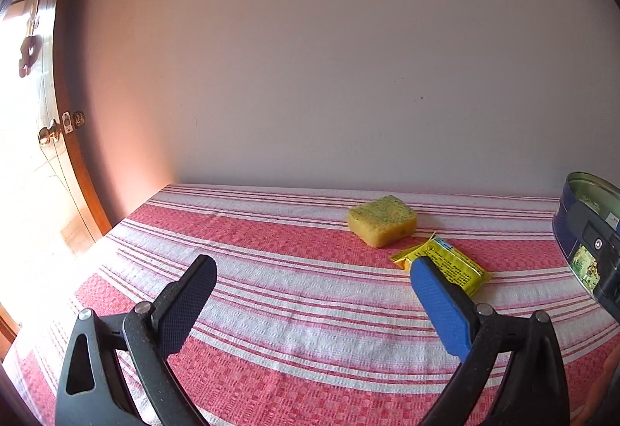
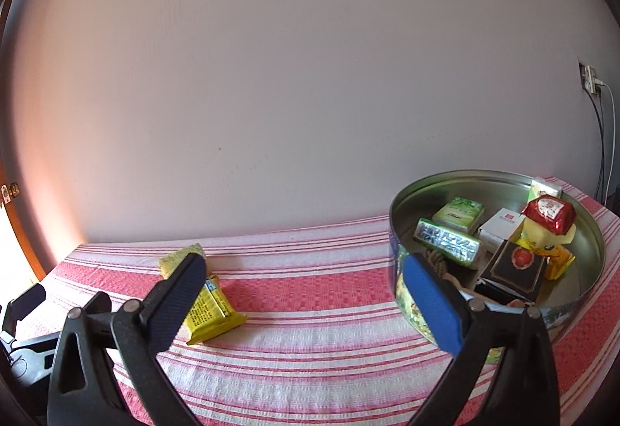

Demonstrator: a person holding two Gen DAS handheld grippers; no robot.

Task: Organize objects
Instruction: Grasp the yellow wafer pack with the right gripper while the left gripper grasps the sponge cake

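Tabletop (image 1: 294,313), covered in a red-and-white striped cloth, set against a plain wall. Round metal tin (image 2: 403,209), at the right, already holds several packets and small boxes; in the left wrist view it is cut off by the frame edge and partly masked by the other tool. Yellow sponge (image 1: 381,220) and yellow foil packet (image 1: 455,265) lie loose on the cloth near the tabletop's far edge, just beside each other and well apart from the tin; whether they touch cannot be told. Left gripper (image 1: 312,280) and right gripper (image 2: 304,280) both hover over the cloth with jaws spread wide and nothing between them.

Stage, as judged: most items gathered, two left to collect. The next move would call for closing the jaws across the packet or sponge, then carrying it over the tin's rim. The packet's print is too small to read, and a jaw hides part of the sponge in the right wrist view.
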